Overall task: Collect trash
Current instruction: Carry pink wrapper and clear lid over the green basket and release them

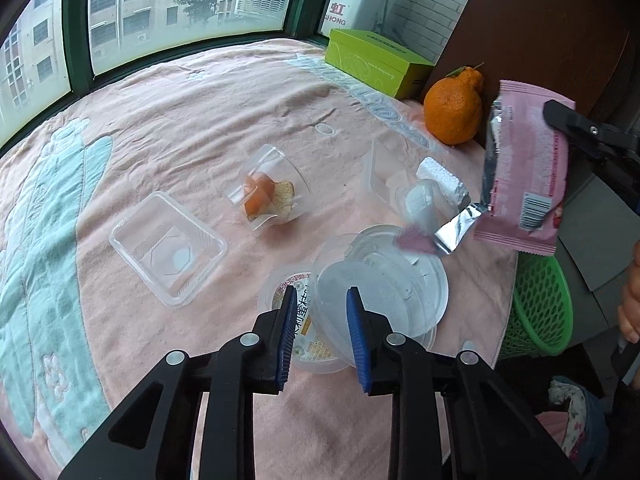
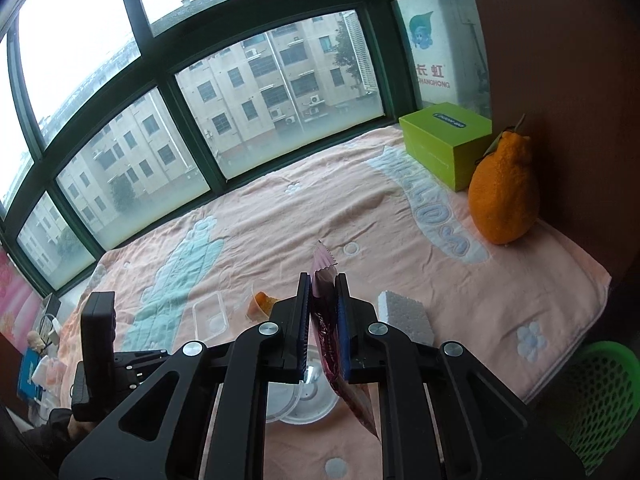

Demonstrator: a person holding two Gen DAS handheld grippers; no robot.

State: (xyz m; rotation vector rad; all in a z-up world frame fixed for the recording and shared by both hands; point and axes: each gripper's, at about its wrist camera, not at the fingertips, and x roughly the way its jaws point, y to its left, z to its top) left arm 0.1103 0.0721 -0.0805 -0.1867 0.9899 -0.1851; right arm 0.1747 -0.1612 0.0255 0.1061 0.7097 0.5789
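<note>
My right gripper is shut on a pink snack wrapper and holds it in the air; the wrapper also shows in the left wrist view, above the table's right edge near the green mesh basket. My left gripper is open and empty, its fingers astride the rim of a clear round lid stacked with a labelled cup lid. A clear cup with orange peel lies on its side mid-table. A clear rectangular tray lies to its left.
A white foam block and another clear container lie at the right. A whole orange and a green box stand at the back right by a brown wall. The green basket stands beyond the table's right edge.
</note>
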